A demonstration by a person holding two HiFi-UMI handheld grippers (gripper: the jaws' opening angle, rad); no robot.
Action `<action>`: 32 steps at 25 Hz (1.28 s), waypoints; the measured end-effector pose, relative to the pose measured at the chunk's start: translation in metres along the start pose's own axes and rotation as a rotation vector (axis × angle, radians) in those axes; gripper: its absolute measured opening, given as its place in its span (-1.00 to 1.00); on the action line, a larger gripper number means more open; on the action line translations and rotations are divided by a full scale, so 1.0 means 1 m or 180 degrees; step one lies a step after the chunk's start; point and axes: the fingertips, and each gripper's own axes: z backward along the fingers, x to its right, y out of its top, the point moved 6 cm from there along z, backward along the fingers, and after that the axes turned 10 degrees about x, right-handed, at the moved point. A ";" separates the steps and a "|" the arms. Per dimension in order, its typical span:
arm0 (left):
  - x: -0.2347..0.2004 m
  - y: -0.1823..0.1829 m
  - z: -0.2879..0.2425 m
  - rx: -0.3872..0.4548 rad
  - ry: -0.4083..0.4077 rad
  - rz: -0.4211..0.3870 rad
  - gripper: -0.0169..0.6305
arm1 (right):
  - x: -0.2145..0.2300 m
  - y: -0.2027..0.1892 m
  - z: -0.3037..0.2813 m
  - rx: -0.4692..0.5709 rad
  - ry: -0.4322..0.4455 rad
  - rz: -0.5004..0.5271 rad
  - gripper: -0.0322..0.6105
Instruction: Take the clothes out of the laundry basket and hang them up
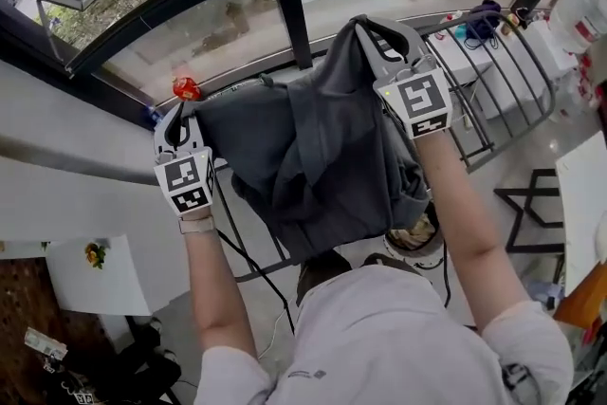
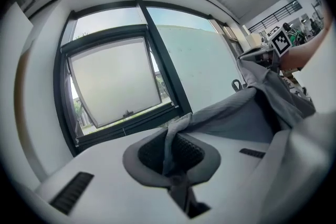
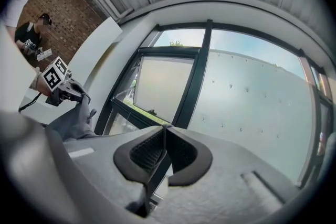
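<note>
Okay so the grey garment (image 1: 313,152) is up in the air, hanging spread between both hands in front of the window (image 1: 190,38). The left hand-held gripper (image 1: 176,117) is clamped on its corner at 9 o'clock, and the right hand-held gripper (image 1: 368,26) is pinched tight on the top edge around 1 o'clock. The drying rack (image 1: 517,76) sits off at 2 o'clock.

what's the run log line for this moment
left gripper: shut on grey garment | right gripper: shut on grey garment | grey garment: held up, stretched between both
</note>
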 end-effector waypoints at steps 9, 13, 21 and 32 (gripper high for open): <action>0.029 -0.106 -0.049 -0.0665 -0.0421 -0.0028 -0.91 | -0.032 -0.110 -0.032 -0.0895 0.0191 -0.0182 -0.83; 0.044 -0.144 -0.058 -0.0904 -0.0536 0.0069 -0.91 | -0.048 -0.152 -0.026 -0.1237 0.0188 -0.0341 -0.83; 0.061 -0.190 -0.056 -0.1231 -0.0651 0.0192 -0.73 | -0.069 -0.199 -0.017 -0.1650 0.0378 -0.0605 -0.60; 0.068 -0.187 -0.019 -0.1303 -0.0681 0.0468 -0.29 | -0.067 -0.177 0.029 -0.1529 0.0289 -0.0929 -0.10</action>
